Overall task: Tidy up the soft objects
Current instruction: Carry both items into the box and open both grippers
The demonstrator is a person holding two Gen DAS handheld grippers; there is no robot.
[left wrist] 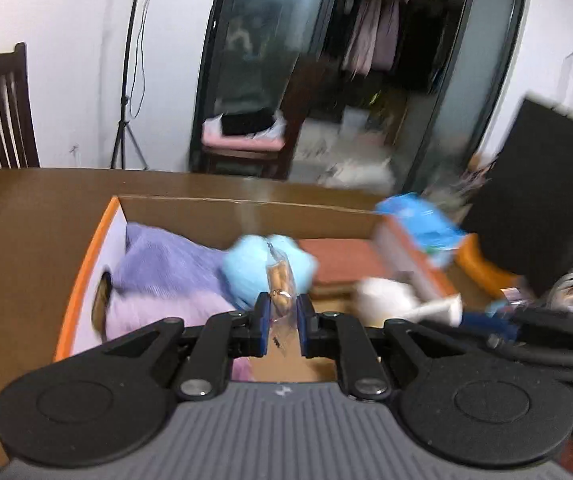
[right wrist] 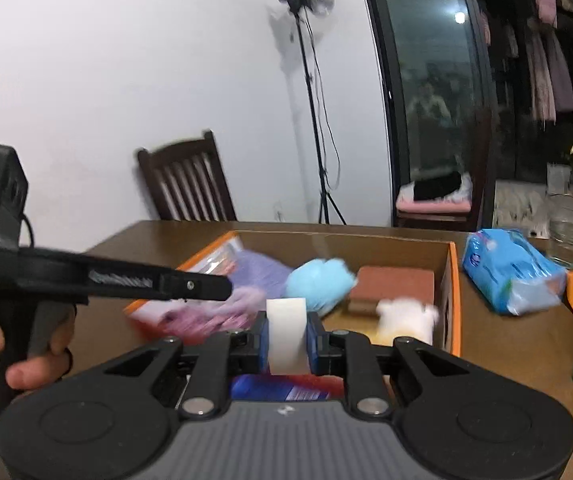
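The left gripper [left wrist: 282, 316] pinches a clear packet [left wrist: 279, 280], apparently upright, pointing away; the right gripper [right wrist: 286, 340] clamps an upright white block [right wrist: 286, 332].

1. A home, likely a dining or living room: a dark wooden slatted chair [right wrist: 188, 178] stands against a white wall behind the brown wooden surface [right wrist: 498, 344].
2. Clothes [left wrist: 374, 36] hang in an open wardrobe behind a dark-framed glass door [right wrist: 426, 92].
3. A drinking glass [right wrist: 568, 220] stands on the surface.
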